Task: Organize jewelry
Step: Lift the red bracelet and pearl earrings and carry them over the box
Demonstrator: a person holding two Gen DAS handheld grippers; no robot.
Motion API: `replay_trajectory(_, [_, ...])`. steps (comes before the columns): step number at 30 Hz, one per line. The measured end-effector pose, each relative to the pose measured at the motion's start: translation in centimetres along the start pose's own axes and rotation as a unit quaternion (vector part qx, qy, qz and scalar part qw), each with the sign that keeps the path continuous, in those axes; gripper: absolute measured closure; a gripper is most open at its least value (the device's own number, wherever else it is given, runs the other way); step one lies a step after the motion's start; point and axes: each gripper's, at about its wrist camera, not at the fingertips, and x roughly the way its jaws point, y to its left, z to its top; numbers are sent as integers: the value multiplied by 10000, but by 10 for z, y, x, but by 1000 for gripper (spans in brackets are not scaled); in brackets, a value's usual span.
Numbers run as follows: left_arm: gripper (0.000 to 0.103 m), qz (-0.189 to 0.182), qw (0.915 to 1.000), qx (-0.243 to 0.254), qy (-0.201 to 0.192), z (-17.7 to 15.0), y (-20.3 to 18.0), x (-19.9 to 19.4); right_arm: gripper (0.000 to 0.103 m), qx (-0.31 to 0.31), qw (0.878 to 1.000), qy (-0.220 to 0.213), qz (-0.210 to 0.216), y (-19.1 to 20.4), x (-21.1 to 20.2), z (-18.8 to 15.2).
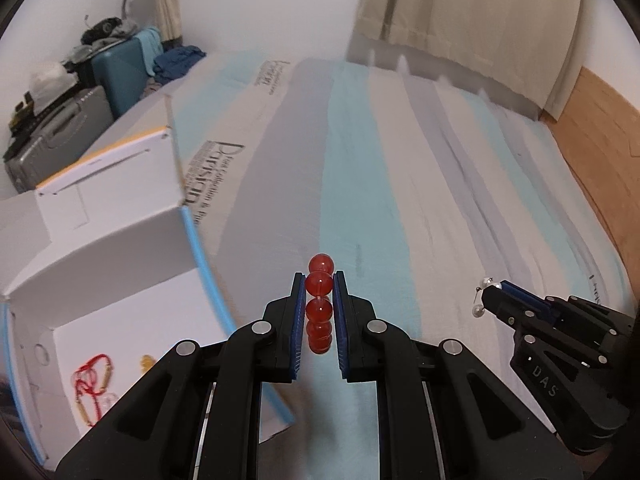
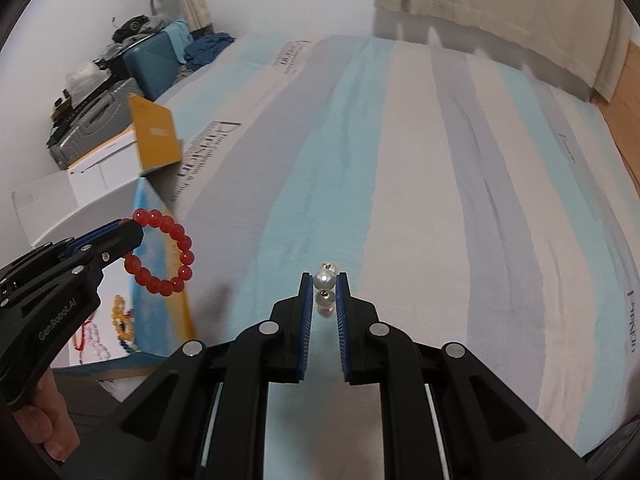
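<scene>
Hiding part of red bead bracelet (image 2: 164,256), left hand-held gripper (image 2: 130,226).

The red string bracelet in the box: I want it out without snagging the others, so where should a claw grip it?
Grip the red string bracelet at its upper loop, coming straight down through the box opening; it lies flat, tangled beside other pieces.
</scene>
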Motion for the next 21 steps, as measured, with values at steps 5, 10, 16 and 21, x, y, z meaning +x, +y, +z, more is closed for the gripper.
replay_trajectory(5, [90,123,9997,-126,-158,-1,28,-31,92,-181,9997,-115,110,37,-18,5])
replay_trajectory(10, [90,301,9988,-294,-231,-10,63,-58,92,-429,9986,-203,226,79,-33,6])
replay_trajectory(16, [90,547,9968,-544,-230,-26,110,-80,92,-754,9959,-218,445,137,-40,5])
replay_trajectory(21, [90,764,9941,-745,-179,-46,151,-92,92,-1049,9920,-196,679,186,-40,-2])
